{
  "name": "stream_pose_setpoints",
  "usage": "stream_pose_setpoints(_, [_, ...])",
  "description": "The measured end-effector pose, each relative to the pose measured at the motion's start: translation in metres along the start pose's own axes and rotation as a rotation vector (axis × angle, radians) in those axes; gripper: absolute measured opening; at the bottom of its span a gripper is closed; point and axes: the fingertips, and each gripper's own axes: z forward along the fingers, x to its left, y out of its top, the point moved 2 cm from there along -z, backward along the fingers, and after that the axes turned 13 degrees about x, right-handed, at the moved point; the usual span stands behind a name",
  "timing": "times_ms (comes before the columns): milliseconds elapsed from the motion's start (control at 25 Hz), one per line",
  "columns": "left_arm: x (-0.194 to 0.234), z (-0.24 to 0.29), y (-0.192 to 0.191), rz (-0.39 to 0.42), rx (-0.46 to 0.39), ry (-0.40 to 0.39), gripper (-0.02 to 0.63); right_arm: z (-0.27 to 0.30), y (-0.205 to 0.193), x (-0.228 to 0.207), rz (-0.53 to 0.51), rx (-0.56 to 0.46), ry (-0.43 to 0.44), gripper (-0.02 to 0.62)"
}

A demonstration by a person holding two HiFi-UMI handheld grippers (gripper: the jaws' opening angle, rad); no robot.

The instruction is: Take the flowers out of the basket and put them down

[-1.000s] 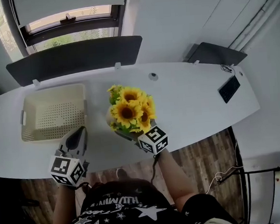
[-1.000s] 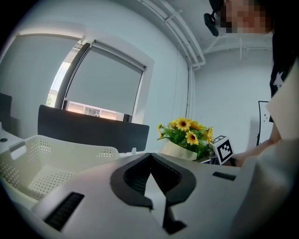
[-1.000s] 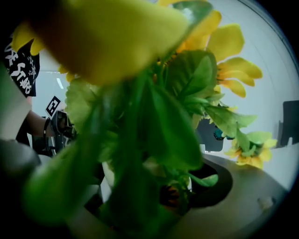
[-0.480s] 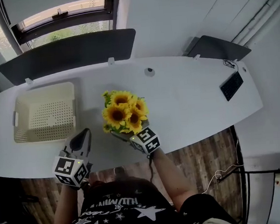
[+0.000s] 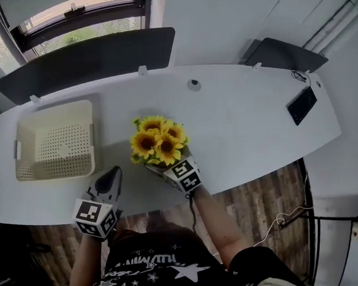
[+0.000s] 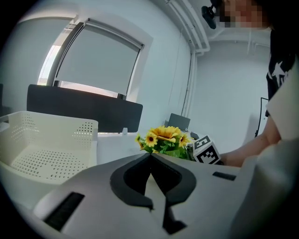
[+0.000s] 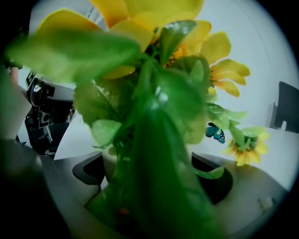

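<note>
A bunch of sunflowers (image 5: 157, 144) with green leaves stands over the white desk (image 5: 239, 128), right of the cream perforated basket (image 5: 55, 149), which holds nothing. My right gripper (image 5: 162, 169) is shut on the bunch's green stems (image 7: 154, 158), which fill the right gripper view; a small blue butterfly (image 7: 214, 132) sits among the leaves. My left gripper (image 5: 111, 178) hangs near the desk's front edge, below the basket's right corner, jaws shut with nothing between them. In the left gripper view the sunflowers (image 6: 164, 140) and the basket (image 6: 46, 144) lie ahead.
A black divider panel (image 5: 86, 57) runs along the desk's far edge under a window. A second dark panel (image 5: 283, 54) and a black phone-like device (image 5: 304, 105) lie at the right end. A cable grommet (image 5: 193, 82) sits mid-desk.
The sunflowers and my right gripper have come lower and a little left toward the desk's front. My left gripper has shifted slightly right.
</note>
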Motion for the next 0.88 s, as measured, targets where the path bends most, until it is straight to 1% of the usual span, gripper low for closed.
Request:
stream_pose_setpoints(120, [-0.001, 0.002, -0.004, 0.000, 0.012, 0.000, 0.009, 0.007, -0.007, -0.002, -0.007, 0.015, -0.002, 0.523])
stream_pose_setpoints(320, [0.003, 0.004, -0.010, 0.006, 0.031, 0.006, 0.009, 0.012, -0.008, 0.000, 0.008, 0.023, 0.009, 0.523])
stream_pose_setpoints(560, [0.003, 0.004, -0.013, -0.007, 0.033, 0.010, 0.009, 0.019, -0.012, -0.004, -0.032, 0.087, -0.034, 0.523])
stream_pose_setpoints(880, [0.001, 0.001, -0.013, -0.008, 0.031, 0.011, 0.009, 0.021, -0.012, -0.004, -0.027, 0.054, -0.068, 0.523])
